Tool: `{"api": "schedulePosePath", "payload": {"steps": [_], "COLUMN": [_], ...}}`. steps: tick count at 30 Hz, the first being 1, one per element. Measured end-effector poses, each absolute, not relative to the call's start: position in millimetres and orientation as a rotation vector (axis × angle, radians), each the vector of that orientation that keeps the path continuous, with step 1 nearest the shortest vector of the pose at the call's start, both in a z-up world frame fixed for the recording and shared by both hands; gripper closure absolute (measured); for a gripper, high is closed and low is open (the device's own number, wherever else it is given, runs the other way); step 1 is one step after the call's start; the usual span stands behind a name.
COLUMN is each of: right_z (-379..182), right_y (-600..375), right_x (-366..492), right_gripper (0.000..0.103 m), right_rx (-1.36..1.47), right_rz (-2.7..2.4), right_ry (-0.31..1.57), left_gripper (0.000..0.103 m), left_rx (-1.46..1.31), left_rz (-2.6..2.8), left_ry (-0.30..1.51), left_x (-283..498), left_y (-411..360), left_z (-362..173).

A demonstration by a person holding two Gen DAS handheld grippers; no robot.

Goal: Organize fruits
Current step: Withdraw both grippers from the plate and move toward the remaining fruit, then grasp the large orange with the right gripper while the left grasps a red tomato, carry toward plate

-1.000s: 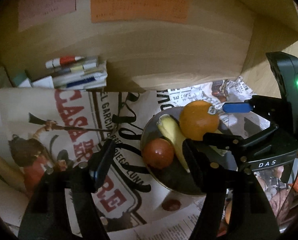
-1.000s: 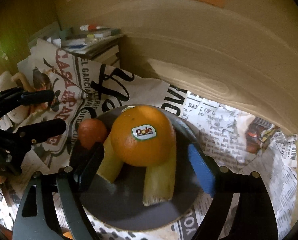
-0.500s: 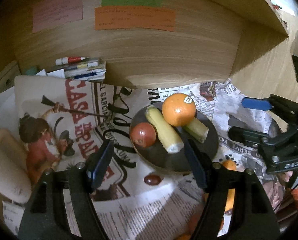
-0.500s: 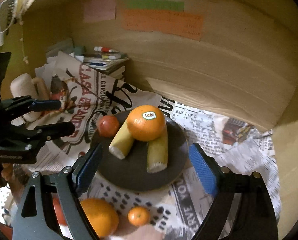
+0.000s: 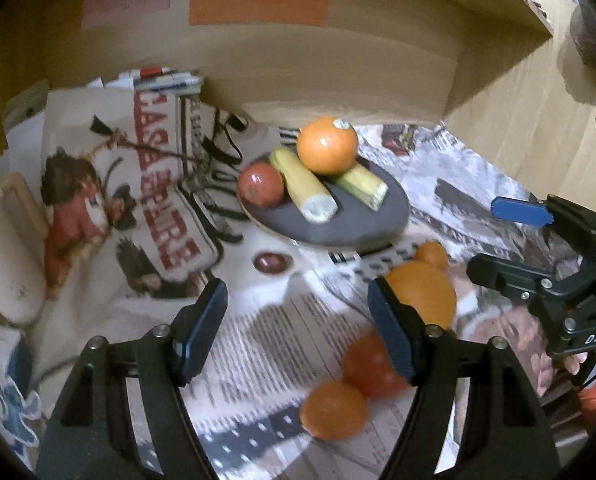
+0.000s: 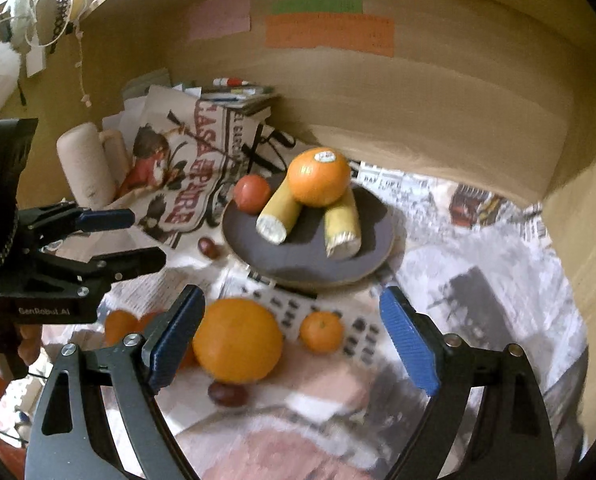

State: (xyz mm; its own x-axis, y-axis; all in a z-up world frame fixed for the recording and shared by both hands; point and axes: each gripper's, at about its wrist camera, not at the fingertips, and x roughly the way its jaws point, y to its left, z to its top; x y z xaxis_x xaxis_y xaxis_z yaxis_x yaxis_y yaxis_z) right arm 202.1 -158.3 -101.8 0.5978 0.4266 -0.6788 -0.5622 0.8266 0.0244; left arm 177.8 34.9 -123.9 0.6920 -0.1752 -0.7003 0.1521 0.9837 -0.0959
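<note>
Two hand-held grippers hang empty above the fruit, so the step in hand looks like choosing the next loose piece to fetch. The right hand-held gripper [image 6: 290, 336] has its jaws spread wide, just been opening further, with nothing pressed between them; nearest its left pad lies the big loose orange [image 6: 238, 340], a small mandarin [image 6: 321, 331] a little beyond between the pads, and a dark chestnut [image 6: 228, 394] just under the orange. The left hand-held gripper [image 5: 298, 328] is also spread, gripping nothing; more orange and red fruit [image 5: 372, 364] lie blurred beside its right pad on the newspaper-covered surface [image 5: 258, 344]. Farther out sits the dark plate [image 6: 310, 256], already carrying two banana pieces [image 6: 280, 212], a labelled orange [image 6: 319, 176] resting on them, and a tomato [image 6: 252, 194] at the far left rim. Next, one hand-held gripper likely needs to drop over a loose fruit and close gently.
</note>
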Motion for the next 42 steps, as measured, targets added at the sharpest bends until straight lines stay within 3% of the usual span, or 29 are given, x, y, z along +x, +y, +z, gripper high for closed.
{"api": "schedulePosePath", "payload": {"steps": [18, 28, 37, 42], "right_z": [-120.1, -121.1, -127.2, -127.4], "right_y": [-172.1, -176.8, -170.1, -170.4], "right_x": [187.9, 185.7, 191.3, 192.8], "right_gripper": [0.017, 0.017, 0.017, 0.017], "right_rx": [-0.155, -0.167, -0.150, -0.139], "right_rz": [0.555, 0.545, 0.567, 0.571], "right_ry": [0.748, 0.748, 0.773, 0.778], "left_gripper": [0.030, 0.031, 0.040, 0.055], "left_rx": [-0.033, -0.005, 0.012, 0.076], "left_rz": [-0.287, -0.280, -0.294, -0.322], "left_ry": [0.769, 0.817, 0.779, 0.764], "left_x": [148.8, 157.3, 157.0, 159.8], "left_y": [8.0, -5.3, -1.9, -7.2], "left_z": [-123.1, -150.3, -150.7, -144.5]}}
